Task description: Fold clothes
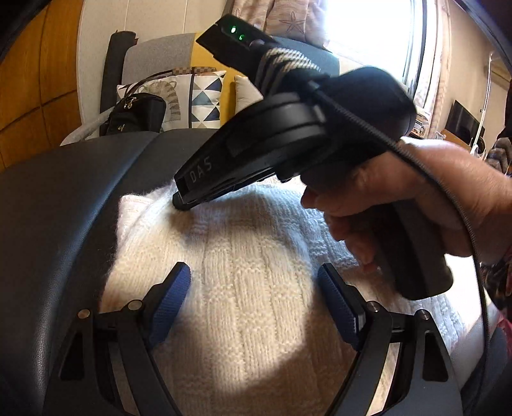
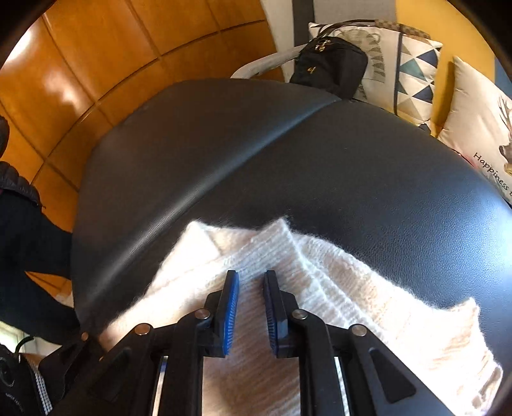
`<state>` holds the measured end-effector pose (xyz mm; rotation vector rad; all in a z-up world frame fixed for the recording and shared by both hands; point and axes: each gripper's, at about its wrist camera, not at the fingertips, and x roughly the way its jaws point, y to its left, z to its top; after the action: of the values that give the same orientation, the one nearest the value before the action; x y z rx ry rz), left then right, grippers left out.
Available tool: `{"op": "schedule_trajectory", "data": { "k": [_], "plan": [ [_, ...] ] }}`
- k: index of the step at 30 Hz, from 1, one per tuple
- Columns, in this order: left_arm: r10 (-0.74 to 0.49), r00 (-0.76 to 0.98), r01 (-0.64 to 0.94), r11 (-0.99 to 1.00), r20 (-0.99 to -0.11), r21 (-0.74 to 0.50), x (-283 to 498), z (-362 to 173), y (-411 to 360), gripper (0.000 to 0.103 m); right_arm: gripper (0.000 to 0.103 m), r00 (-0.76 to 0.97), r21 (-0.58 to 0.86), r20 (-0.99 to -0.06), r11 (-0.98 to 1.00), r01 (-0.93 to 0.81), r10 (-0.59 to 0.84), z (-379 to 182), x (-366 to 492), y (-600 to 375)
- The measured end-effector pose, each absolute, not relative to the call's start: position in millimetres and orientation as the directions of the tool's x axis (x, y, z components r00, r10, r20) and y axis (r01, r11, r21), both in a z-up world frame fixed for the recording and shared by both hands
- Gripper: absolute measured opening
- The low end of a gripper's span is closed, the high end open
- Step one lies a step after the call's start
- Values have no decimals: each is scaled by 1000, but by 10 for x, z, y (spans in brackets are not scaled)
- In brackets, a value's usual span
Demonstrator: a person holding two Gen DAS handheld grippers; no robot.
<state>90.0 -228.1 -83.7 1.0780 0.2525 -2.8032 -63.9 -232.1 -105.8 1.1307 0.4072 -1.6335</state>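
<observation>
A cream knitted sweater (image 1: 243,288) is spread on a black leather seat (image 1: 64,208), which serves as the working surface. Behind the seat, patterned cushions (image 1: 198,99) and a black bag (image 1: 137,112) are seen against wooden wall panels (image 1: 38,80); a bright window (image 1: 368,28) lies beyond. The left gripper (image 1: 254,300) is held over the sweater with jaws wide apart, nothing between them. The right gripper (image 2: 251,307), gripped by a hand (image 1: 416,198), is set with its tip on the sweater near the far edge, its jaws narrowly parted with knit lying in the gap.

close downward wrist views, shared sweater (image 1: 243,288)
</observation>
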Motion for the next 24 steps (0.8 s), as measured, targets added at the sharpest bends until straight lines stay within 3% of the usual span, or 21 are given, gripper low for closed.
{"op": "schedule_trajectory", "data": {
  "k": [5,9,13,19,24],
  "plan": [
    [-20,-753,129,-985,-658,-117,1051,-759,-2319,84,14,-20,242,-820,-378,894,-571,-1100,-573,-2340],
    [35,-802,57,-989,-596,-134,1407,-568,-2577,84,14,-13,259,-815,-384,886,-580,-1091,-583,-2332],
    [162,-821,-13,-964,-547,-267,1707,-478,-3138,84,15,-3,273,-813,-385,881,-583,-1091,-577,-2327],
    [442,-699,-135,-854,-562,-503,1640,-637,-3590,84,15,6,270,-825,-386,882,-565,-1059,-571,-2352],
    [584,-593,-332,-804,-554,-494,1575,-677,-3370,84,16,0,211,-865,-364,907,-502,-1010,-535,-2453]
  ]
}}
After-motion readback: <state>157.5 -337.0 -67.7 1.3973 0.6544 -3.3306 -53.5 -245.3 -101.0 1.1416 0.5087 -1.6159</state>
